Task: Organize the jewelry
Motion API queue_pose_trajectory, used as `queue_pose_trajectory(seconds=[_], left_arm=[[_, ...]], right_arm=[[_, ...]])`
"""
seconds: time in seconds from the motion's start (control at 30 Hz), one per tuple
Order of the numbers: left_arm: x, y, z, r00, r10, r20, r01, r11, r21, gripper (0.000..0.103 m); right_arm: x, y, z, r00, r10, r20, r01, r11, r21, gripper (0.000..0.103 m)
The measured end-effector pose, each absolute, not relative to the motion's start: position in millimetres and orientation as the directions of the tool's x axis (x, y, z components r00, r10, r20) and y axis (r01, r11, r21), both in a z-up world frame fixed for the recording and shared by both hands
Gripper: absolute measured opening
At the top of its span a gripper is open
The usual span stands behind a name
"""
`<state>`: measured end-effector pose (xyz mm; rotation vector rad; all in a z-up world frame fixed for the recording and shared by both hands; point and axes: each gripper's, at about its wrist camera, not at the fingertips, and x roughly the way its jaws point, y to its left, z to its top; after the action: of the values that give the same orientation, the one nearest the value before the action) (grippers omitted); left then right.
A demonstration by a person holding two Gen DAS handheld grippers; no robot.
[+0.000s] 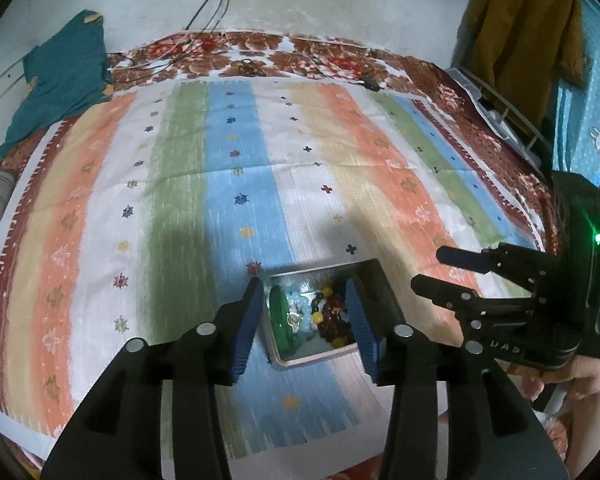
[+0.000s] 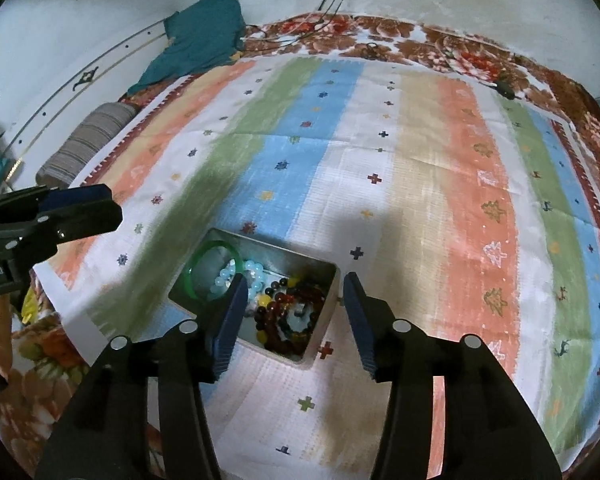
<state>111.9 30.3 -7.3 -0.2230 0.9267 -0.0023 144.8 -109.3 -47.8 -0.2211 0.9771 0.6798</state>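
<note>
Resting on the striped bedcover [image 2: 420,168], a metal tin [image 2: 327,280] of jewelry is seen at 6 o'clock, a green bangle [image 2: 196,276] leaning inside its 9 o'clock wall beside mixed beads [image 2: 288,312]. The left hand-held gripper [image 1: 306,320] is spread apart, straddling the tin's edges; the right hand-held gripper [image 2: 294,316] is likewise parted, above its 3 o'clock rim. Broad open cover lies toward 12 o'clock.

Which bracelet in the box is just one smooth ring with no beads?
The green bangle, at the far-left end of the metal box. The pale blue bracelet and dark red bracelet are strung beads.
</note>
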Motion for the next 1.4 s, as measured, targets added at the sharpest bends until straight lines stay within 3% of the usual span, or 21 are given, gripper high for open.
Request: queue_pose_trajectory(seconds=[0.13,0.47,0.67,1.4], left_arm=[[103,26,-7,0.607,-0.094,-0.789,-0.083,0.98,-0.181,0.058],[83,21,-8,0.611,-0.063,-0.789,-0.095,0.984,-0.152,0.086],[72,17,-11,0.616,-0.042,-0.787,-0.101,0.986,-0.132,0.096],[35,0,-14,0.641,0.053,-0.765,-0.112,0.993,-0.025,0.097]], right_arm=[[135,-118,-42,0.39,0.446,-0.805,-0.621,0.773,0.127,0.064],[120,-133,-36,0.433,0.451,-0.781,-0.606,0.787,0.119,0.079],[108,-138,-33,0.453,0.45,-0.77,-0.61,0.786,0.101,0.088],[80,-151,-24,0.498,0.462,-0.733,-0.618,0.783,0.074,0.093]])
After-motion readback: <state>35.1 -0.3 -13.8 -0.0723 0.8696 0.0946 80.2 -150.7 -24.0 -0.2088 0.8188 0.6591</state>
